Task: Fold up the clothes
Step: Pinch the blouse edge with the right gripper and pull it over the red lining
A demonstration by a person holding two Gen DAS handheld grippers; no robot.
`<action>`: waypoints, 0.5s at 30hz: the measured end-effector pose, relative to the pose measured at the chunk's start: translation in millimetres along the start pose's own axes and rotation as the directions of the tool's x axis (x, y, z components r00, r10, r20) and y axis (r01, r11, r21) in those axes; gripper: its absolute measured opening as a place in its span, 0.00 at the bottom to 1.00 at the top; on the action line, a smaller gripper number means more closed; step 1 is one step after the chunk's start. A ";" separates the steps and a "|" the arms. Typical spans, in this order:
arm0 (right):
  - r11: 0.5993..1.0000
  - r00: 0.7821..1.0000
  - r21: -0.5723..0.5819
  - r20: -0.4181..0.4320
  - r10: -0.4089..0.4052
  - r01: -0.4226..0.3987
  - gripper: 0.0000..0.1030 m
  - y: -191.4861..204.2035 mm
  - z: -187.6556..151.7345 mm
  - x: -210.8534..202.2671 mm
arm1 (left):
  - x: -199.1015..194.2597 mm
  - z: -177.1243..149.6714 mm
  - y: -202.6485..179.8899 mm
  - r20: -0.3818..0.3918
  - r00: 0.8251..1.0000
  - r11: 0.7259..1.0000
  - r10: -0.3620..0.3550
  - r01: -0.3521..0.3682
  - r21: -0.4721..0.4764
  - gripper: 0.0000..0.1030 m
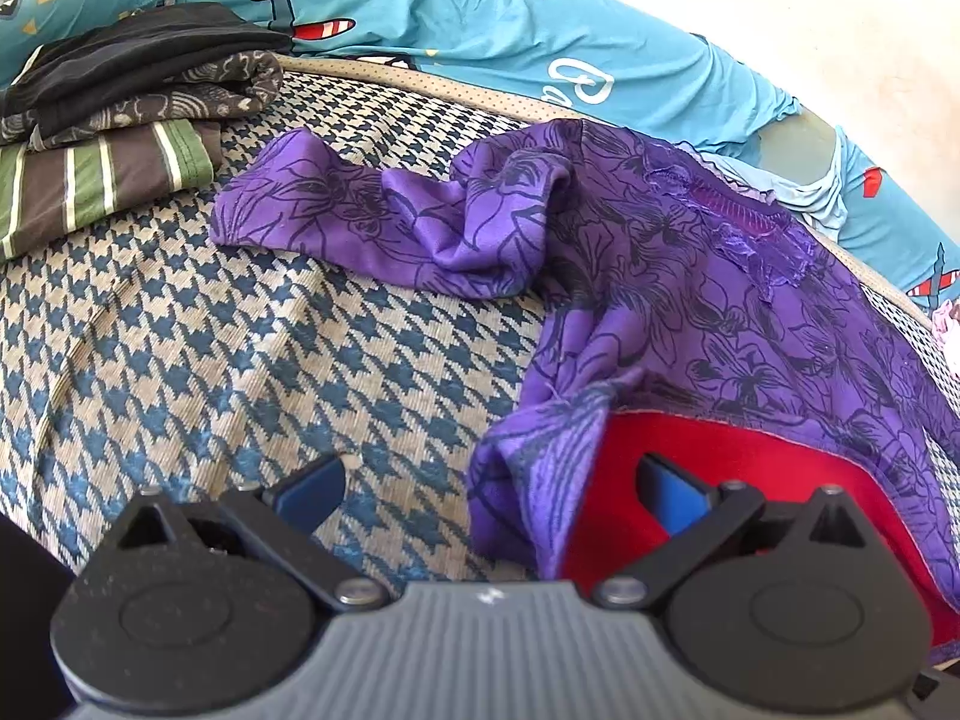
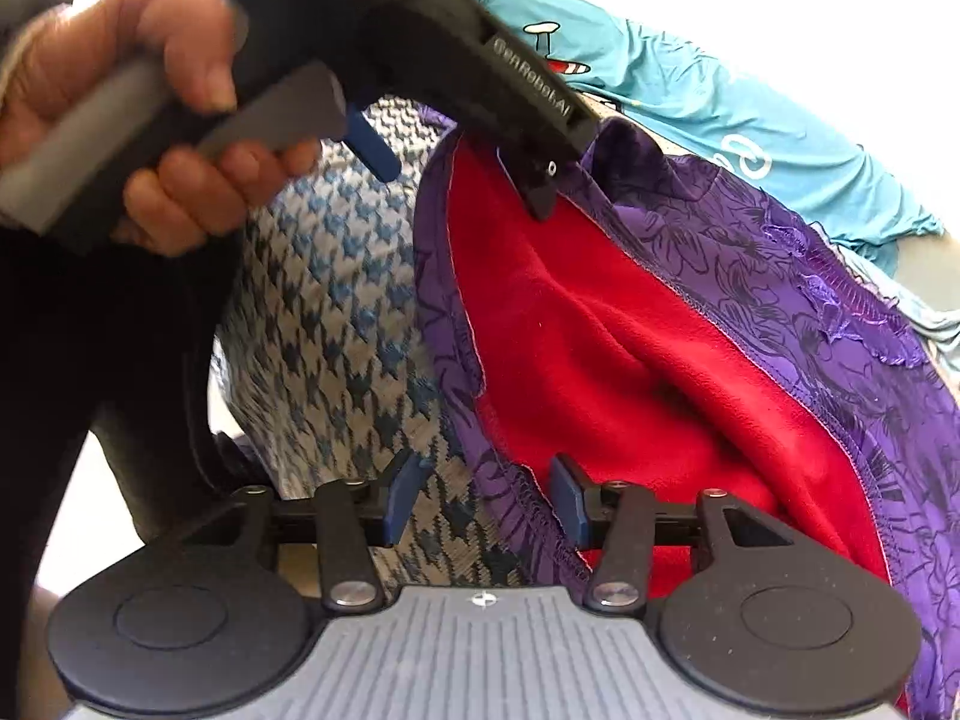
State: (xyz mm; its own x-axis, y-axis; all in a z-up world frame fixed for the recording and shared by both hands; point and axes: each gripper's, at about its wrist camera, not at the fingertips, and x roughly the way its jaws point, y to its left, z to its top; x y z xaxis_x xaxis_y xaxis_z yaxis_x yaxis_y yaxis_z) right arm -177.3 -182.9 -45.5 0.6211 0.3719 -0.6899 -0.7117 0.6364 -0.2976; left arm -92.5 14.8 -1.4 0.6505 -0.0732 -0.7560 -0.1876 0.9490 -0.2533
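Observation:
A purple flower-print garment [image 1: 690, 276] with a red fleece lining [image 1: 750, 468] lies crumpled on the houndstooth cover [image 1: 240, 348], one sleeve trailing to the left. My left gripper [image 1: 489, 489] is open wide, its jaws on either side of the garment's turned-up hem edge. In the right wrist view the same garment [image 2: 810, 276] shows its red lining [image 2: 630, 348]. My right gripper [image 2: 485, 501] is open, with the purple hem edge lying between its blue pads [image 2: 567, 501]. Further up the hem, a hand [image 2: 120, 72] holds the left gripper [image 2: 462, 180].
A stack of folded clothes [image 1: 108, 120], dark and green-striped, sits at the far left. A teal cartoon-print cloth [image 1: 480, 30] runs along the back of the bed. Open houndstooth cover lies left of the garment. A dark sleeve [image 2: 90, 390] fills the left of the right wrist view.

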 end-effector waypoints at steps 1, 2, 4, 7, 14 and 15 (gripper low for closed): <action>1.000 1.000 -0.008 0.003 -0.005 0.005 0.46 0.8 -0.4 0.6 | 0.2 0.1 0.5 -0.001 1.000 1.000 -0.001 0.001 -0.004 1.00; 1.000 1.000 -0.013 0.004 -0.007 0.008 0.45 0.7 -0.8 1.3 | 0.5 0.3 1.1 -0.002 1.000 1.000 -0.002 0.002 -0.008 1.00; 1.000 1.000 -0.006 0.008 -0.017 0.017 0.41 -1.1 -1.6 1.6 | 0.9 0.3 1.9 -0.003 1.000 1.000 -0.004 0.004 -0.014 1.00; 0.999 1.000 0.045 0.013 -0.013 0.013 0.23 -9.4 -1.7 -0.1 | 1.0 -0.1 1.6 -0.003 1.000 1.000 -0.002 0.002 -0.013 1.00; 0.990 0.997 0.124 -0.030 0.073 -0.069 0.06 -24.4 -4.2 -8.5 | -4.4 0.4 1.2 0.020 1.000 1.000 -0.001 0.001 -0.013 1.00; 0.989 0.995 0.121 -0.037 0.090 -0.085 0.06 -24.9 -6.6 -11.6 | -6.5 0.8 1.6 0.028 1.000 1.000 -0.005 0.005 -0.018 1.00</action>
State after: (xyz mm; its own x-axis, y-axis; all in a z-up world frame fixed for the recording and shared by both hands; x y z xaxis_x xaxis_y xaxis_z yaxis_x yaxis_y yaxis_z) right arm -169.0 -207.5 -34.4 0.5420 0.4021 -0.7379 -0.7168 0.6795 -0.1563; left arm -96.4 17.0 3.5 0.6720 -0.0690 -0.7374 -0.1974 0.9429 -0.2682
